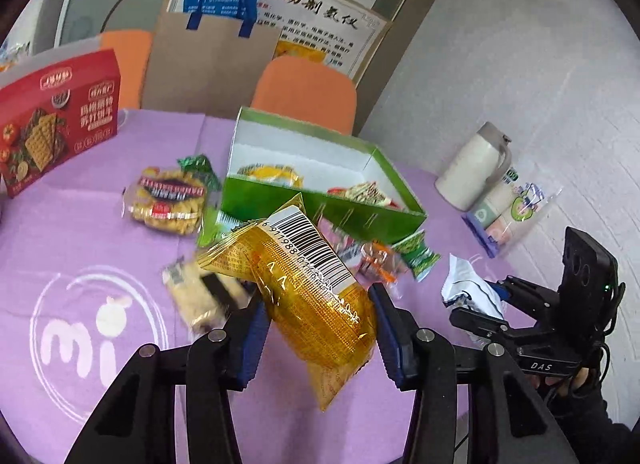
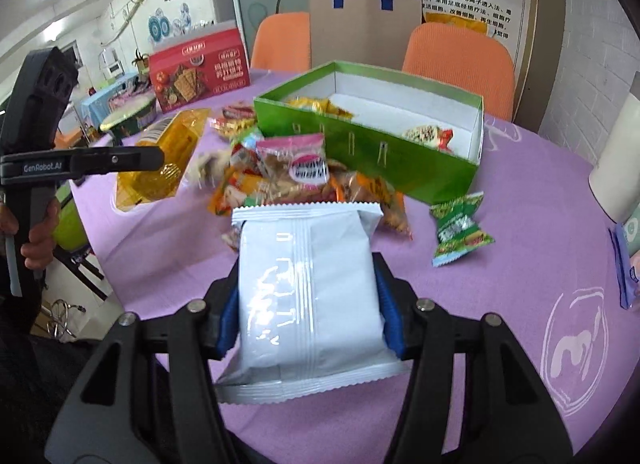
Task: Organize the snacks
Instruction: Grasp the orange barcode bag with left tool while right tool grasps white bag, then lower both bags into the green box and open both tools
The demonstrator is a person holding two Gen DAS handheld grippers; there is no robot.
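1. The left gripper (image 1: 316, 328) is clamped on a yellow snack pack (image 1: 304, 284), pinched across its middle between the blue pads so the ends hang free. It's lifted off the purple tablecloth (image 1: 80, 232), looks to me like it's being carried to the green box (image 1: 320, 200) straight ahead of the fingers.
2. The right gripper (image 2: 308, 304) has its fingers closed on a white pack (image 2: 308, 288), gripped by the sides, plain seam side up. The box (image 2: 372, 152) sits ahead of it too, open and mostly bare inside, just a few packs in it, so I'd guess that's where everything ends up.
3. Between both tools and the box is the loose snack pile (image 2: 304, 184), with a small green packet (image 2: 460, 228) off to the right of the white one.
4. Hard to make out: the pile is blurry, no count possible. The white pack's label faces away. The jug (image 1: 472, 168) is cut off in the right view.
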